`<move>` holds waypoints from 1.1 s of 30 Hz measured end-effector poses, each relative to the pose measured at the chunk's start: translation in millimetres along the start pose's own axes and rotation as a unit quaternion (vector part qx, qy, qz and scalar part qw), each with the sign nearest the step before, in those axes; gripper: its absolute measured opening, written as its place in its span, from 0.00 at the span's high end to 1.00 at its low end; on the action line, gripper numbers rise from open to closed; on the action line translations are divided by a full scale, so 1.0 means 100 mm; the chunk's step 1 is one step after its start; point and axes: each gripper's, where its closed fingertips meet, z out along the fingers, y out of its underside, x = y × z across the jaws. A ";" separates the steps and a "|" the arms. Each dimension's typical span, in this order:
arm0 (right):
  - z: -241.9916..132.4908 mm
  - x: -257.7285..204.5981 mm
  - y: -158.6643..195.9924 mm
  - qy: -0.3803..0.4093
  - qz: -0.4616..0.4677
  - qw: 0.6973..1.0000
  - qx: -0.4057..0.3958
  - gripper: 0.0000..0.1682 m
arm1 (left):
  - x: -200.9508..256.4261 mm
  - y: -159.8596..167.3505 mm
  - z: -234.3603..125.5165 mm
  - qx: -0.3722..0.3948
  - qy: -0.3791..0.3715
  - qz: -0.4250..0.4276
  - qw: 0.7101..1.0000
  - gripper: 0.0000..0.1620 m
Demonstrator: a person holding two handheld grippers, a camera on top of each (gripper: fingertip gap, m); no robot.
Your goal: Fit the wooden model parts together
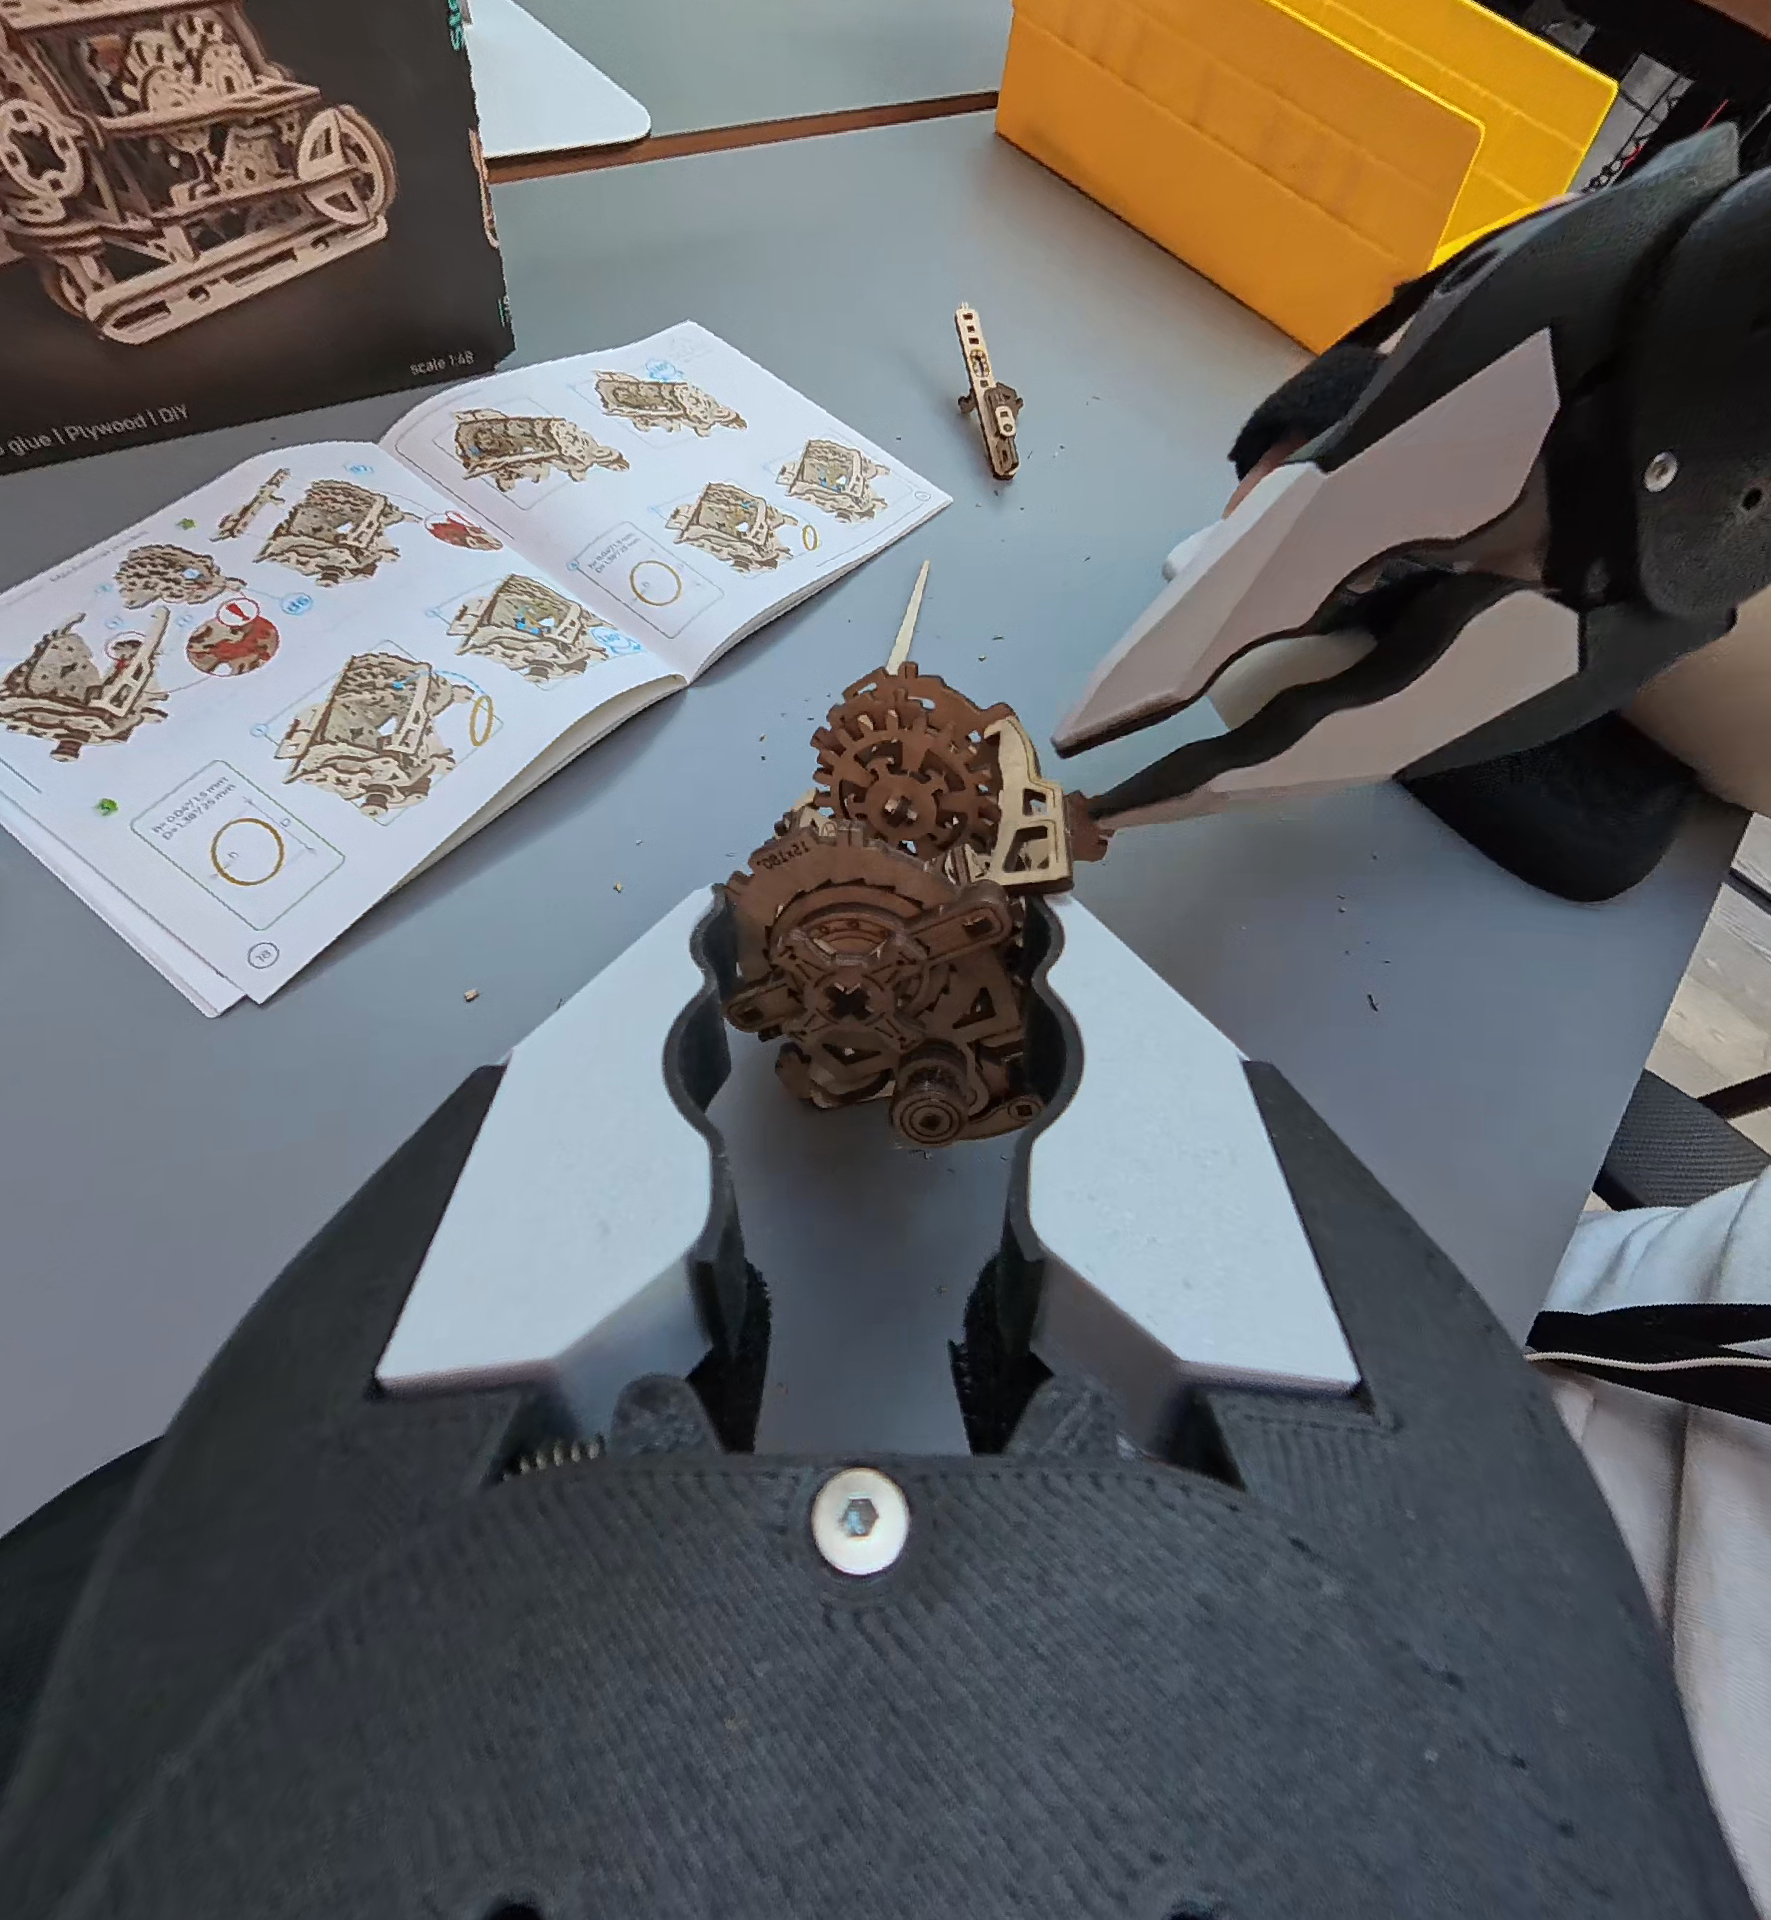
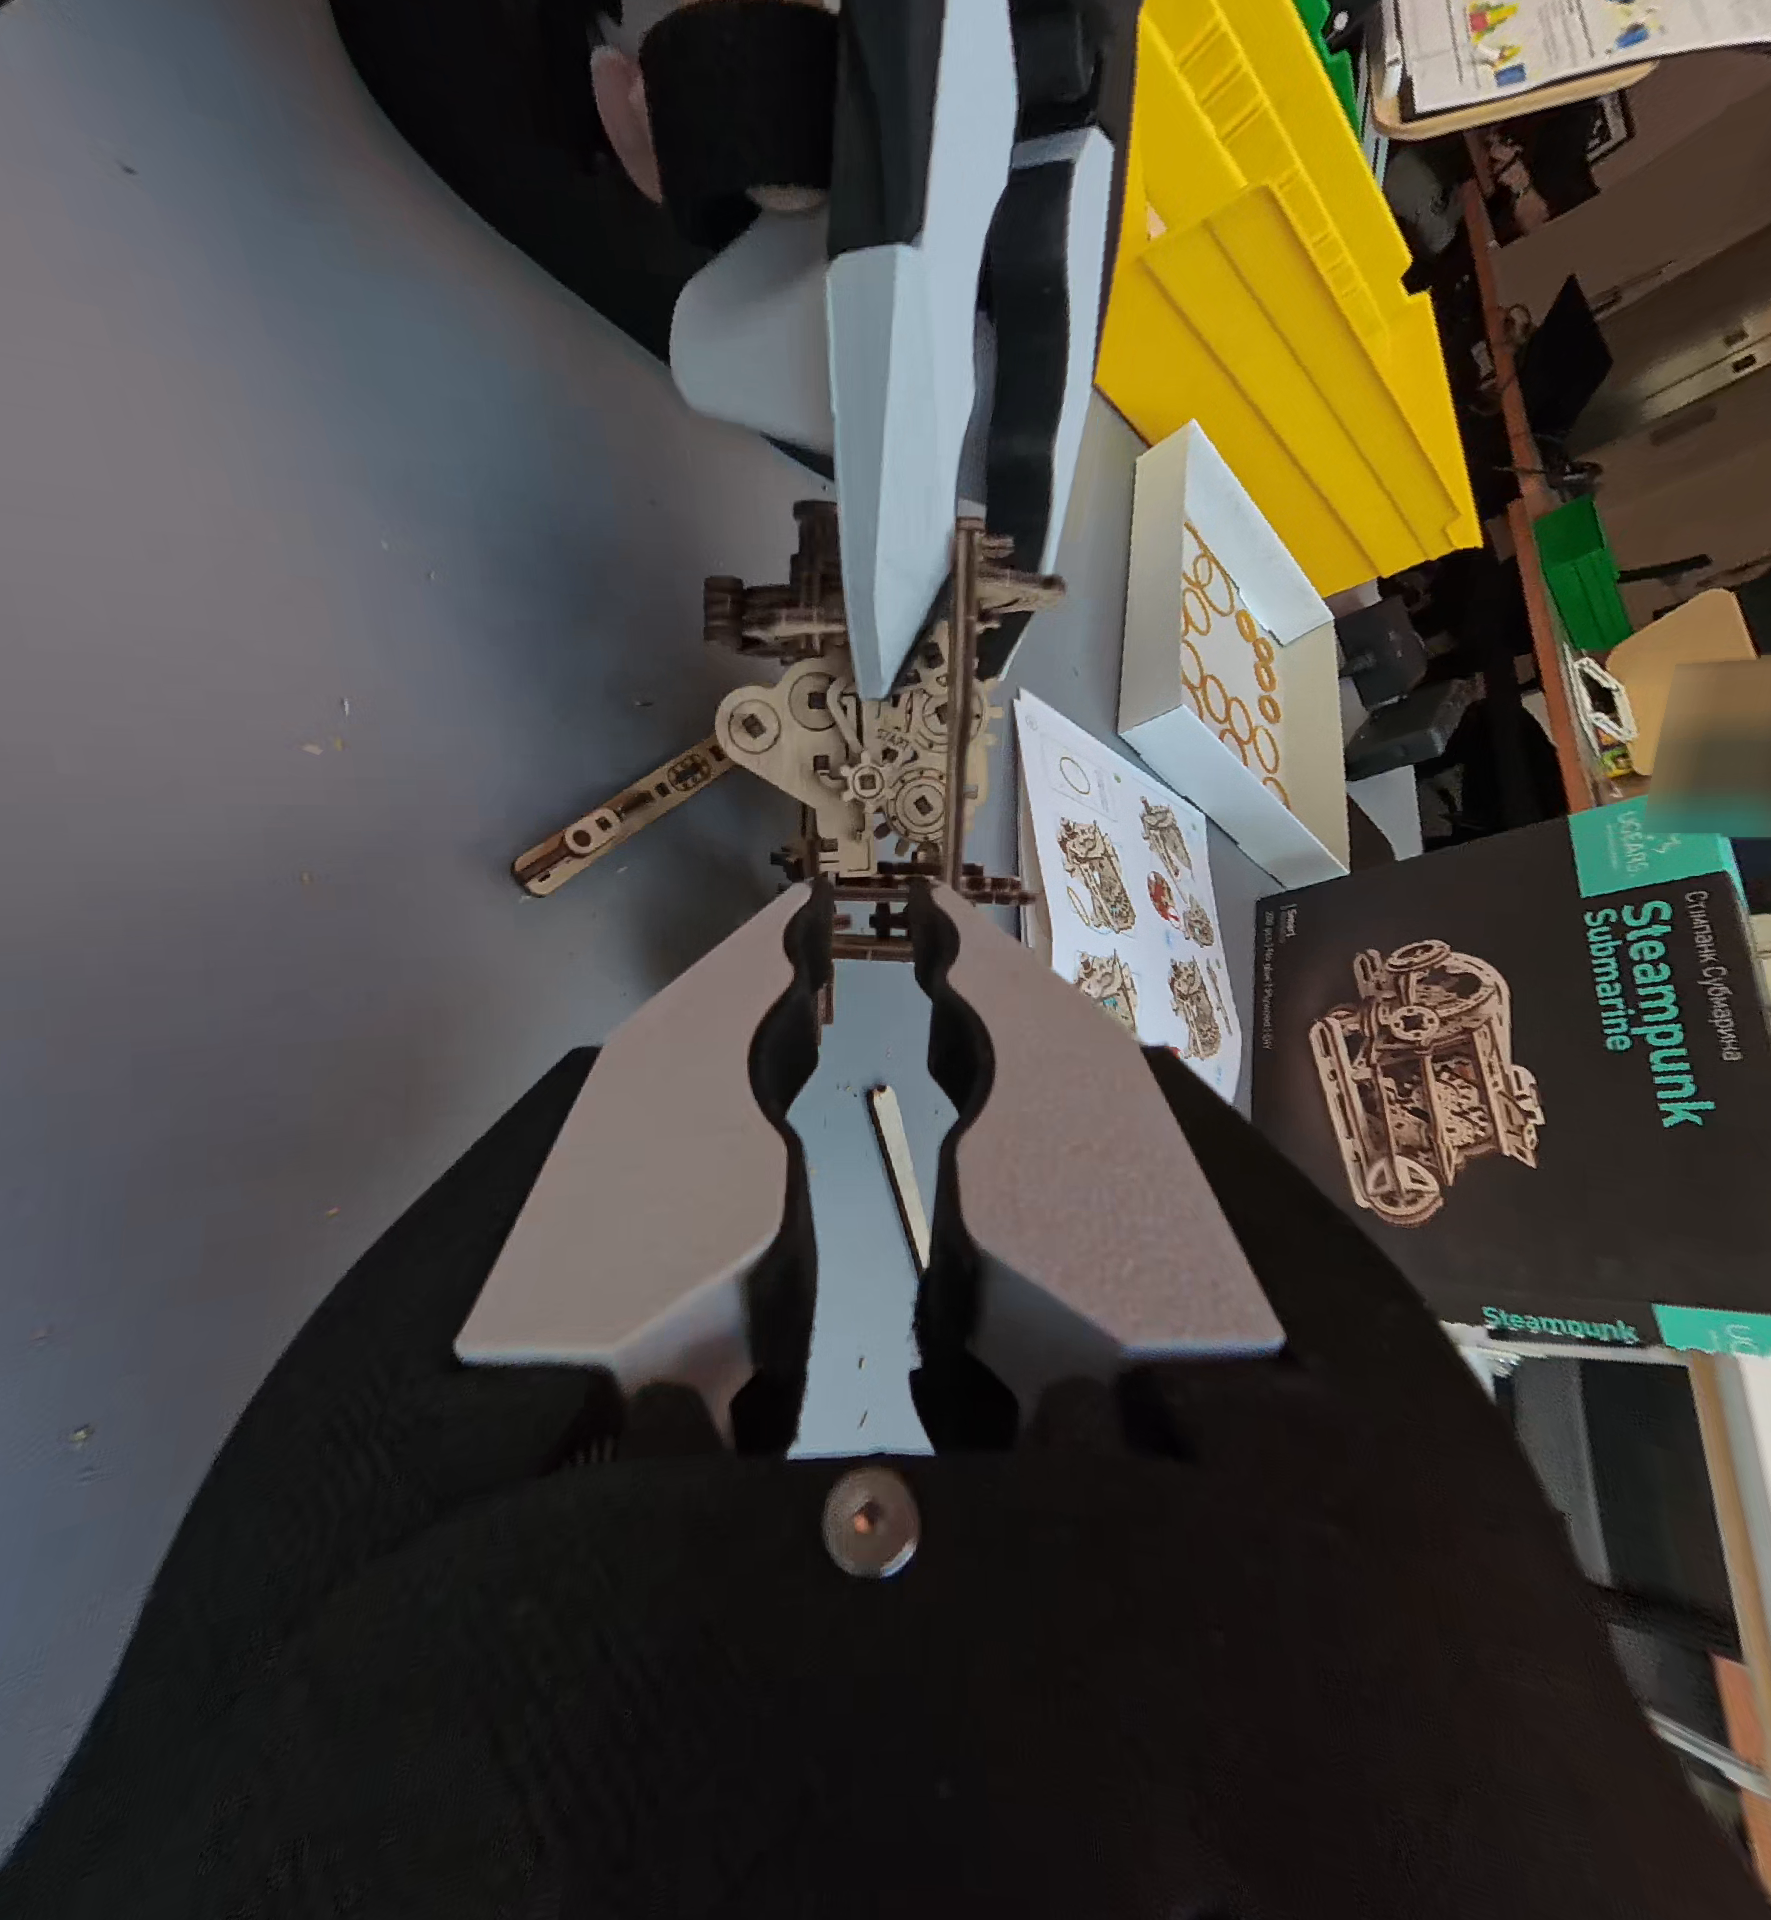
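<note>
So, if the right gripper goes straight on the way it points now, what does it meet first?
The wooden model: the right gripper already touches its near edge at the tips. Beyond it stand the fingers of the left gripper, which holds the model.

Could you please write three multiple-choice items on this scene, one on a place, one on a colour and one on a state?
1. Where does the loose wooden strip lie?
A. On the table beyond the booklet
B. Inside the bin
C. On the model box

2. What colour is the bin at the table's far edge?
A. Red
B. Yellow
C. White

3. What is the left gripper doing?
A. Hanging open over bare table
B. Shut on the model
C. Shut on the booklet

Answers:
1 A: the strip lies on the grey table, past the open booklet.
2 B: the bin is plainly yellow.
3 B: the fingers of the left gripper press the model from both sides, while the right gripper pinches a tab on its edge.
</note>
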 end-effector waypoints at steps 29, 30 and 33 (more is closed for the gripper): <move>-0.03 0.01 0.14 -0.149 0.292 0.936 0.132 0.80 | 0.18 0.03 -0.12 0.051 -0.062 0.224 0.971 0.67; -0.02 0.00 0.17 -0.150 0.292 0.936 0.127 0.80 | 0.19 0.03 -0.11 0.050 -0.063 0.226 0.971 0.67; -0.01 -0.04 0.18 -0.160 0.287 0.935 0.131 0.80 | 0.15 0.03 -0.13 0.055 -0.049 0.187 0.980 0.67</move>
